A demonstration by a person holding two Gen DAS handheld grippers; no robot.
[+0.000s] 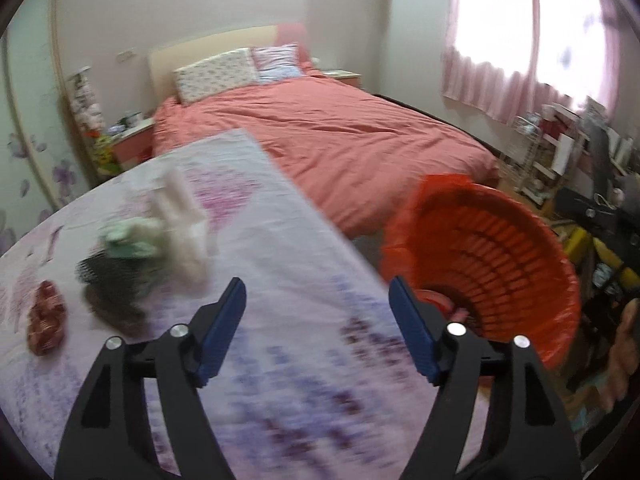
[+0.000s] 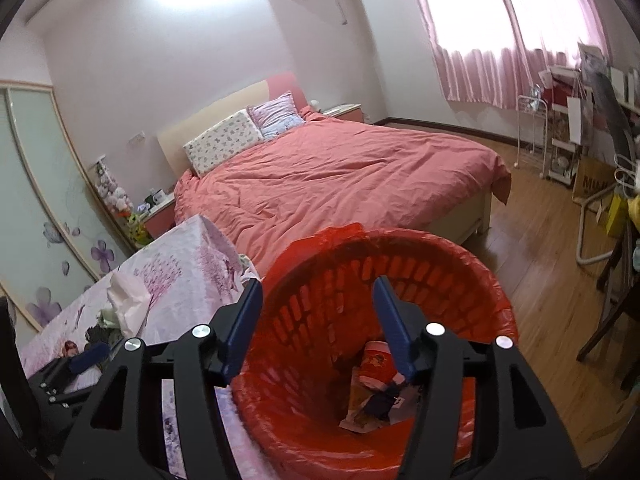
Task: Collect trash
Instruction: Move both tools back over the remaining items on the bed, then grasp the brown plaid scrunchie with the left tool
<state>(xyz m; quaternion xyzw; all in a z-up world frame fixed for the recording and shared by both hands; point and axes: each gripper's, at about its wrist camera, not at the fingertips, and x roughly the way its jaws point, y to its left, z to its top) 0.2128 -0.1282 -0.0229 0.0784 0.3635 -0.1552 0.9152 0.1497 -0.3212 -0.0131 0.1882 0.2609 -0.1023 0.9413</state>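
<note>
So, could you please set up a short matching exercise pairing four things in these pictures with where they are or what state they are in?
Things:
1. red basket
2. crumpled white paper
3. red wrapper
4. printed packaging

Places or states:
a. at the bottom of the basket
b. lined with a red bag, beside the table
c. on the table, nearest the left edge of the left wrist view
d. on the table, in the pile

Pairs: 1-b, 2-d, 3-c, 4-a

Left gripper (image 1: 318, 292): black arms, blue pads, jaws spread wide with nothing between them, angled downward. Also visible at the lower left of the right wrist view, partly hidden.

Right gripper (image 2: 318, 292): same build, jaws parted somewhat less, nothing gripped, angled downward.

Hand (image 1: 624, 356): partly visible at the right edge of the left wrist view, blurred.
</note>
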